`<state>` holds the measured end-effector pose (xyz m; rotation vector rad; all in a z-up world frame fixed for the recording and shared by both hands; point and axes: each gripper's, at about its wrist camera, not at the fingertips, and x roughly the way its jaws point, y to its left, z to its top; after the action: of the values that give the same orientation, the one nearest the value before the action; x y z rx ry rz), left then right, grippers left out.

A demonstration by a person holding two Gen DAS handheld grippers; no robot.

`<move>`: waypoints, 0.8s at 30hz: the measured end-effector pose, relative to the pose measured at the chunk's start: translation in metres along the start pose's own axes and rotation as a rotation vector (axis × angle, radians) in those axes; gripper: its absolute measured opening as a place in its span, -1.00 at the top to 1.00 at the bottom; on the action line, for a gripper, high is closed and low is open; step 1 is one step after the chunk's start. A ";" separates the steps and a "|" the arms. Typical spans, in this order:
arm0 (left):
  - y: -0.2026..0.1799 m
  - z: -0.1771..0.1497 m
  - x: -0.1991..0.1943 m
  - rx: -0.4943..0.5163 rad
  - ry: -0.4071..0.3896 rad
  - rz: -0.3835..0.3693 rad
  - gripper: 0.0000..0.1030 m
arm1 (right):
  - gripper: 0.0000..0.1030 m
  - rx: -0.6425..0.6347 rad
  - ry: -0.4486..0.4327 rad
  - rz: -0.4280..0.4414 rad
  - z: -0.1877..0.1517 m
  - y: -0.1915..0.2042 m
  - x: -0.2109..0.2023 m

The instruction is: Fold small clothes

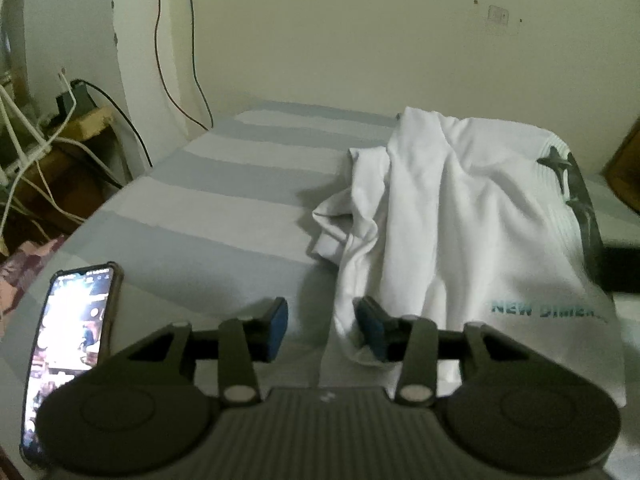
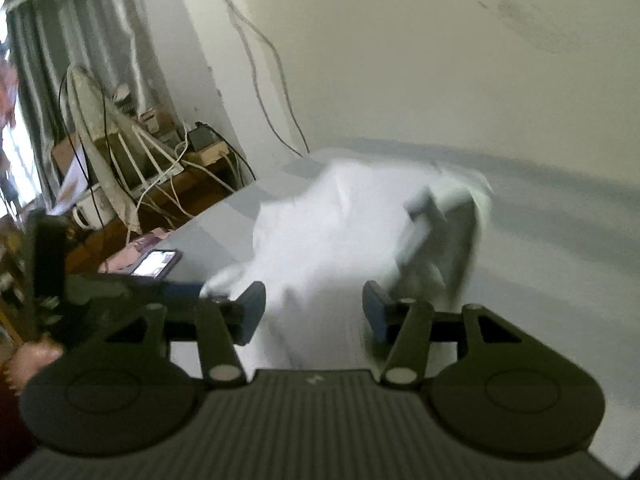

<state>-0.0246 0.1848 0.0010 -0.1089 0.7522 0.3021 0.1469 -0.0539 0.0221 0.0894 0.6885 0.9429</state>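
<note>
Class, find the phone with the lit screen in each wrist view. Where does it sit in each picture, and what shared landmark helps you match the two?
Left wrist view: the phone lies at lower left on the striped bed, left of the open left gripper.
Right wrist view: the phone is small, at middle left near the bed's edge.
Shared landmark: the crumpled white shirt.

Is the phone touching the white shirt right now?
Apart. The left wrist view shows the phone at the bed's left edge, with a bare stretch of striped sheet between it and the white shirt.
</note>
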 end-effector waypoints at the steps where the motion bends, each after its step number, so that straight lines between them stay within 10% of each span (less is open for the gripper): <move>1: -0.002 0.000 0.001 0.003 -0.003 0.011 0.21 | -0.10 0.028 -0.001 0.007 -0.006 -0.004 -0.005; 24: -0.013 -0.023 -0.007 0.037 -0.112 0.232 -0.78 | -0.44 0.342 -0.107 0.080 -0.061 -0.045 -0.030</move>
<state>-0.0402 0.1663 -0.0113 0.0310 0.6597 0.5111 0.1315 -0.1175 -0.0271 0.4693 0.7454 0.8825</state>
